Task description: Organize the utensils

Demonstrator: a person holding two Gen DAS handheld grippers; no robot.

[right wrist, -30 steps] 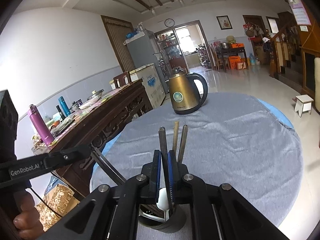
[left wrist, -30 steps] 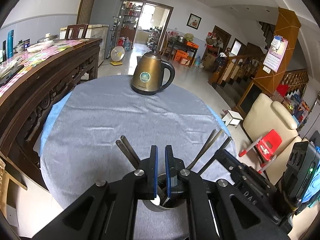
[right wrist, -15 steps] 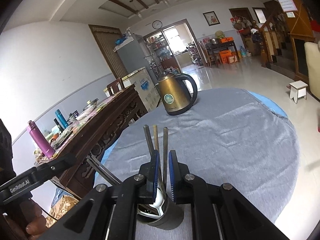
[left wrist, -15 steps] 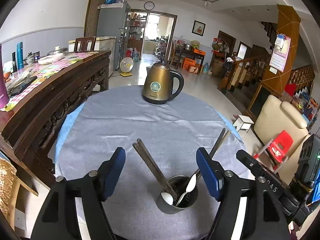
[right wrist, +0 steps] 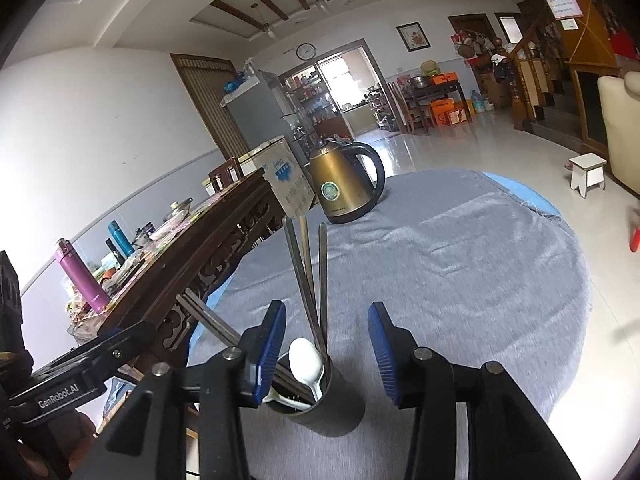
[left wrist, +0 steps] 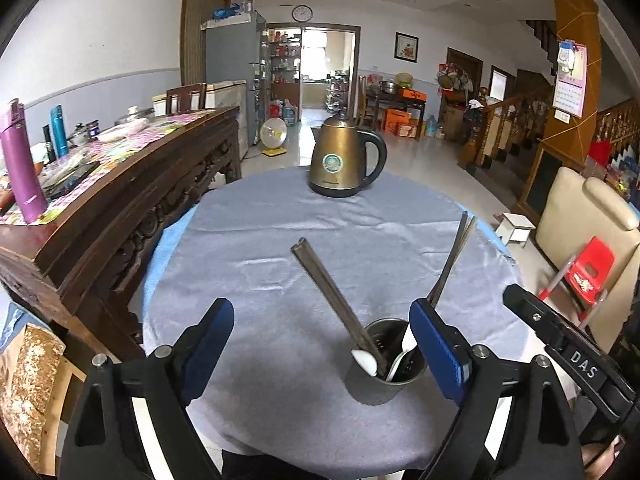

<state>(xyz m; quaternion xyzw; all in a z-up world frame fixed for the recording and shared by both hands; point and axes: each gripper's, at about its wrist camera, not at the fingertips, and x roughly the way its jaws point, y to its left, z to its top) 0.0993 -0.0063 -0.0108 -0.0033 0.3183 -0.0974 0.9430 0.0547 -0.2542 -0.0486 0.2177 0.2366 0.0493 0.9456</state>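
Grey cloth (left wrist: 280, 240) covers the round bench (left wrist: 168, 236) that stretches ahead of both tools, with a dark carved sideboard (left wrist: 132, 184) off to their left. Farther ahead on the cloth, well apart from either tool, stands a bronze kettle (left wrist: 340, 160) with a black handle. The left tool (left wrist: 322, 344) has its blue-padded fingers (left wrist: 210, 340) spread wide and holds nothing; the right tool (right wrist: 326, 344) is likewise spread apart and empty. Just ahead of the left tool, close by its right finger, sits a dark metal cup (left wrist: 384, 364); in the right wrist view the same cup lies low between that tool's fingers, nearer the left one. Metal chopsticks (left wrist: 332, 300) lean out of the cup, and two white spoons (right wrist: 306, 360) rest inside it, bowls upward.
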